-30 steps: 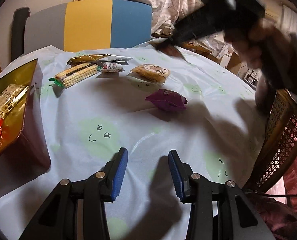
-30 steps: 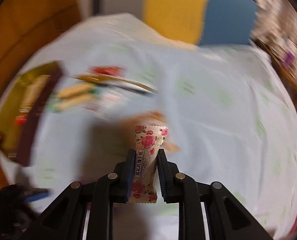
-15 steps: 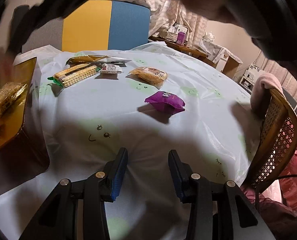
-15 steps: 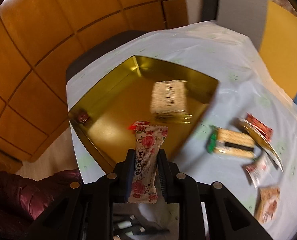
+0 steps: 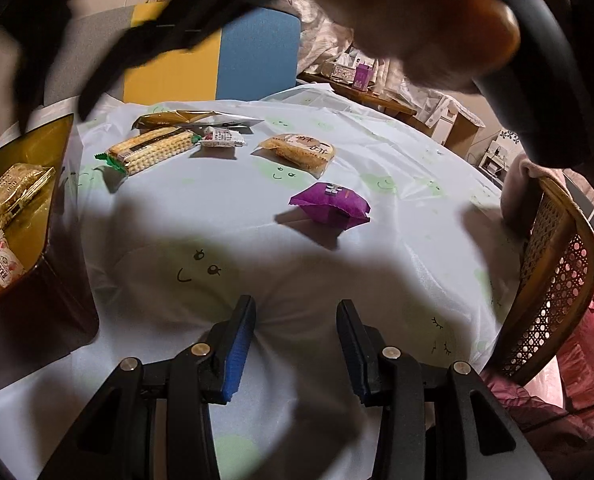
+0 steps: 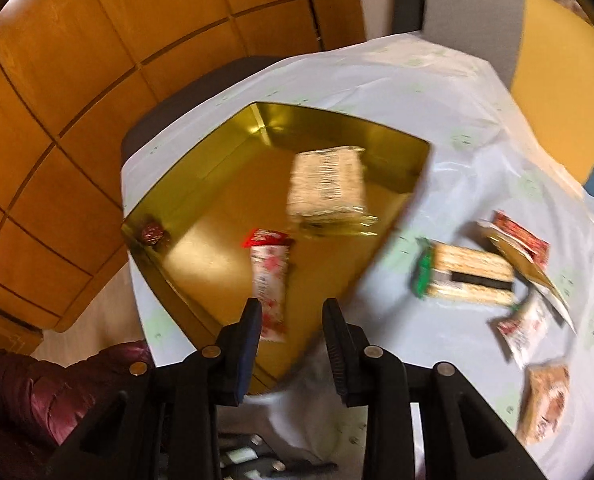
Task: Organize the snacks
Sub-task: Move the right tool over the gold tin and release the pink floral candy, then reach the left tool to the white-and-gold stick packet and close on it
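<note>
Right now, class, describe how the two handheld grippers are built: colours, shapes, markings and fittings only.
The left gripper and right gripper look alike: black plastic frames with angular cut-outs, silver round screw heads on the linkages, and two slim fingers. One finger of each carries a bright blue ribbed pad; the opposite pad looks darker blue. No markings or cables on them are legible.

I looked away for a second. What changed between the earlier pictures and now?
The right gripper swung over the gold tin, its fingers have just been opening, and the rose-print candy dropped free into the tin. The left gripper stayed open and empty; the table snacks lie unmoved.
</note>
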The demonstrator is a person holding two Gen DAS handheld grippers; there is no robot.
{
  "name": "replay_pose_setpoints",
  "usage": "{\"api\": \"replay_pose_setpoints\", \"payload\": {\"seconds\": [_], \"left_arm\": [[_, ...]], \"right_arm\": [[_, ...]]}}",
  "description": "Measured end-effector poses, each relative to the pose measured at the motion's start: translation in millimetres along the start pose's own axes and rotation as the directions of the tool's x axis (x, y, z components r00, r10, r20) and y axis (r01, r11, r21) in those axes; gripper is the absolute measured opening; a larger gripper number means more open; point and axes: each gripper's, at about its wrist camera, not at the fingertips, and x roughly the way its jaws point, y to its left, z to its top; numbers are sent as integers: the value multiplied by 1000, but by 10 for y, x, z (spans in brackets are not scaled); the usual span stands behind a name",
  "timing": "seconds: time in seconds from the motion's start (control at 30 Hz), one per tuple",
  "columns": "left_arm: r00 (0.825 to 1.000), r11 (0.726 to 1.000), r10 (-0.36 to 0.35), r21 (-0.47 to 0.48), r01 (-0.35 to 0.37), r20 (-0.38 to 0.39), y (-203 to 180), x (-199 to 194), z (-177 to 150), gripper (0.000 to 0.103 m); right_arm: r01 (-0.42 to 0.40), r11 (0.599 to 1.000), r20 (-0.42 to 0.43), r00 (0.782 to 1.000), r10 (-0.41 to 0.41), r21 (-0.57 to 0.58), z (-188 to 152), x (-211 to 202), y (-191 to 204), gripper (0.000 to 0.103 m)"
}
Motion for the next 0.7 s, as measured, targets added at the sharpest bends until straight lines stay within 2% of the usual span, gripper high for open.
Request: {"api": "replay_pose_setpoints", "payload": {"seconds": [0.2,0.37,0.57,0.7], "left_arm": [[1000,1000,8,2,-8,-5,-10,0,5,43],[1000,999,26,19,-26,-12,-39,11,9,43],[998,997,58,48,-57,-28,-93,29,23,43],[996,996,71,51,-69,-50,-109,45,56,43]], "right_arm": [[94,989,5,995,-96,111,-293,-257,-494,31],[208,956,-46,978,-203,206,-668,-431,-991,32],[346,878,-114,938,-327,330,-1117,-544,-1612,32],[357,811,-129,933,-337,464,-1409,-533,-1970,32]]}}
